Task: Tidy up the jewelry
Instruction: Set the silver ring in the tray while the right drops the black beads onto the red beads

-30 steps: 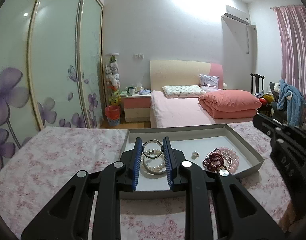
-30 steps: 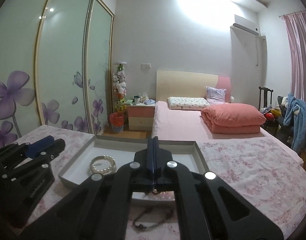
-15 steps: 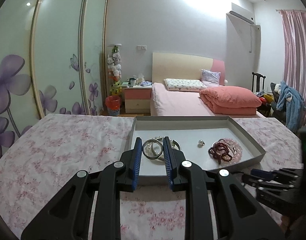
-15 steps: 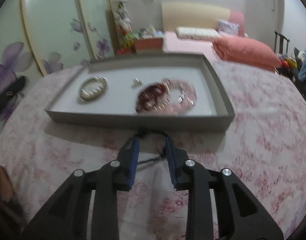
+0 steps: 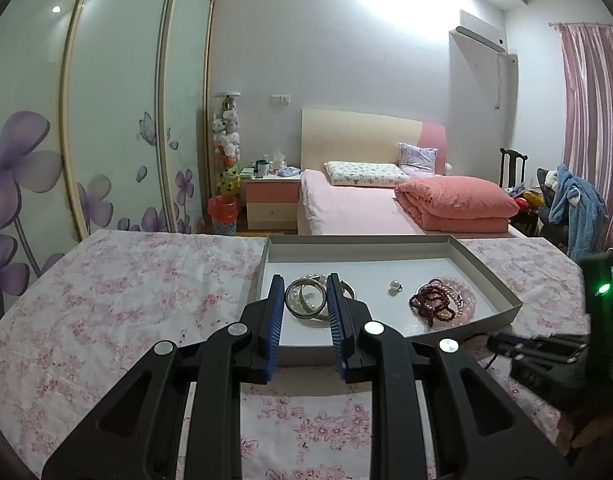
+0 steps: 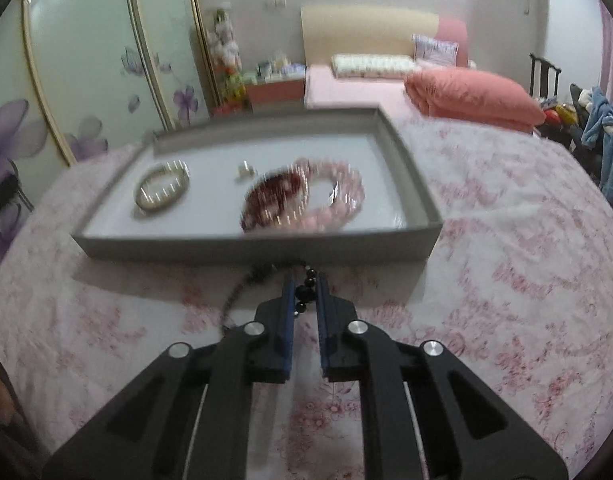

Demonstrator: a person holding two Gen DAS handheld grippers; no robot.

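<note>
A grey tray sits on the floral cloth and holds a pearl bracelet with metal bangles, a small ring, and dark red and pink bead bracelets. My left gripper is open, hovering above the tray's near edge over the bangles. In the right wrist view the tray lies ahead. A black bead necklace lies on the cloth just in front of it, and my right gripper has narrowed its jaws around the beads.
The table wears a pink floral cloth. My right gripper shows low at the right of the left wrist view. Behind are a bed, a nightstand and wardrobe doors.
My right gripper opened, dropped toward the cloth in front of the tray and closed in around the black necklace. My left gripper drew back slightly from the tray, still open.
</note>
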